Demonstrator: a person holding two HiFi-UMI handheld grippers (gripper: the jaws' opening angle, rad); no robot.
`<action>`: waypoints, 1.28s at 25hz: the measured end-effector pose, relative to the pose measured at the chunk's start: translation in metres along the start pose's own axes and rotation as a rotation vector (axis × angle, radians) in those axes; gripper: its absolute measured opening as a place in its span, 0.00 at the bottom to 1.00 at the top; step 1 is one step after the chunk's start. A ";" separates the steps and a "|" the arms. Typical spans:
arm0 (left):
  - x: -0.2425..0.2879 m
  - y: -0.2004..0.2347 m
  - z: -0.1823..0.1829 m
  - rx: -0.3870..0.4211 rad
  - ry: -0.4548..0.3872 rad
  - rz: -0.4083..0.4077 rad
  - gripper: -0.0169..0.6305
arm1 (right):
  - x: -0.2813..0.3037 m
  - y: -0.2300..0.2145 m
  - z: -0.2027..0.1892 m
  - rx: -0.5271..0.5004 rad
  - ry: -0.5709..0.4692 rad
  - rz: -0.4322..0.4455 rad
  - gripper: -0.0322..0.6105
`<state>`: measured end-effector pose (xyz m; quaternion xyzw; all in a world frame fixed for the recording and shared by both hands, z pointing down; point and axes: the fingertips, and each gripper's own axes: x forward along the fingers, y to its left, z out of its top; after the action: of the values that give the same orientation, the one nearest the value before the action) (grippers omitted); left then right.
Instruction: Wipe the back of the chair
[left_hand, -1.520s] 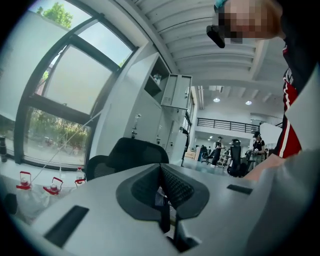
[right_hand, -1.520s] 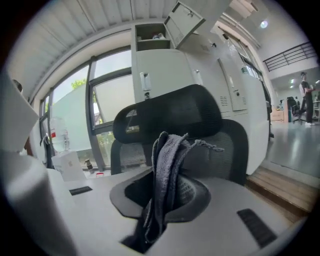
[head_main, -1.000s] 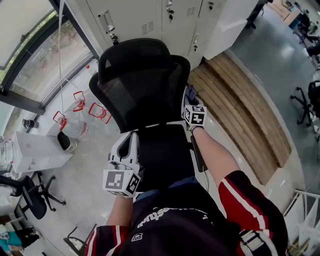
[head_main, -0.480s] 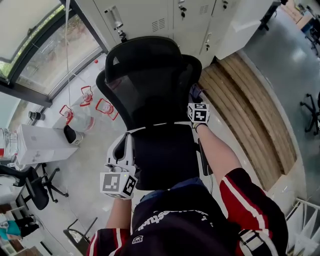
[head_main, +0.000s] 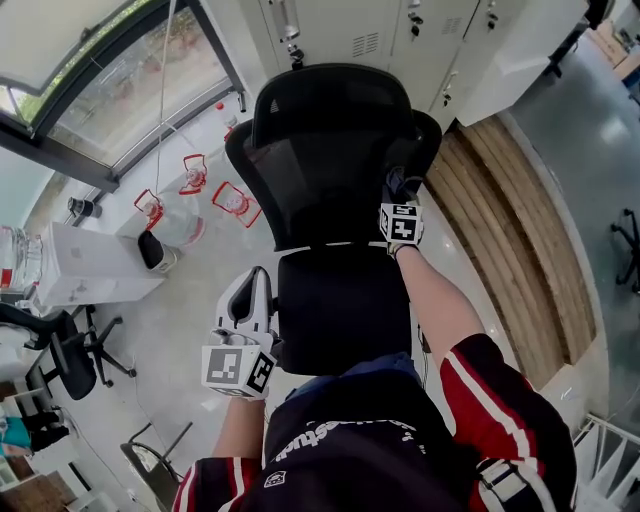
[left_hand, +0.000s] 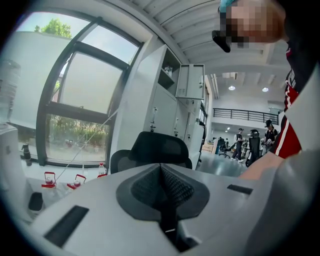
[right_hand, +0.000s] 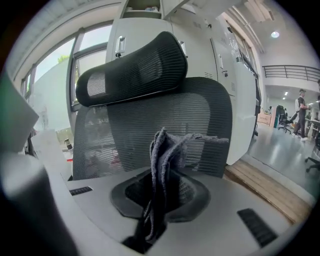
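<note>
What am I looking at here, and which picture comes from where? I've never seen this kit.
No robot: a person holds a claw tool in each hand. The head view looks steeply down from the person's head at a black mesh office chair. The other two views come from cameras riding on each claw, looking along its jaws. The right claw is shut on a grey cloth, held up near the backrest's right edge; I cannot tell whether it touches. The left claw is shut with nothing in it, beside the seat. The marker cubes are part of the claws. On the floor by the window stand jugs with red handles.
</note>
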<state>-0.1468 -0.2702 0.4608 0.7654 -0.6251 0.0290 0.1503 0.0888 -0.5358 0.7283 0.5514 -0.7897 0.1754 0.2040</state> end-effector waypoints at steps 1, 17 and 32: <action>-0.004 0.006 0.000 -0.002 -0.002 0.005 0.06 | 0.002 0.009 0.001 -0.003 -0.001 0.006 0.16; -0.055 0.100 0.000 -0.014 -0.010 0.061 0.06 | 0.036 0.180 0.015 -0.042 -0.024 0.141 0.16; -0.096 0.168 -0.014 -0.054 -0.009 0.172 0.06 | 0.066 0.346 0.019 -0.092 -0.027 0.347 0.16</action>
<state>-0.3274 -0.2044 0.4846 0.7045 -0.6899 0.0213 0.1649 -0.2602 -0.4836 0.7281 0.3994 -0.8828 0.1644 0.1849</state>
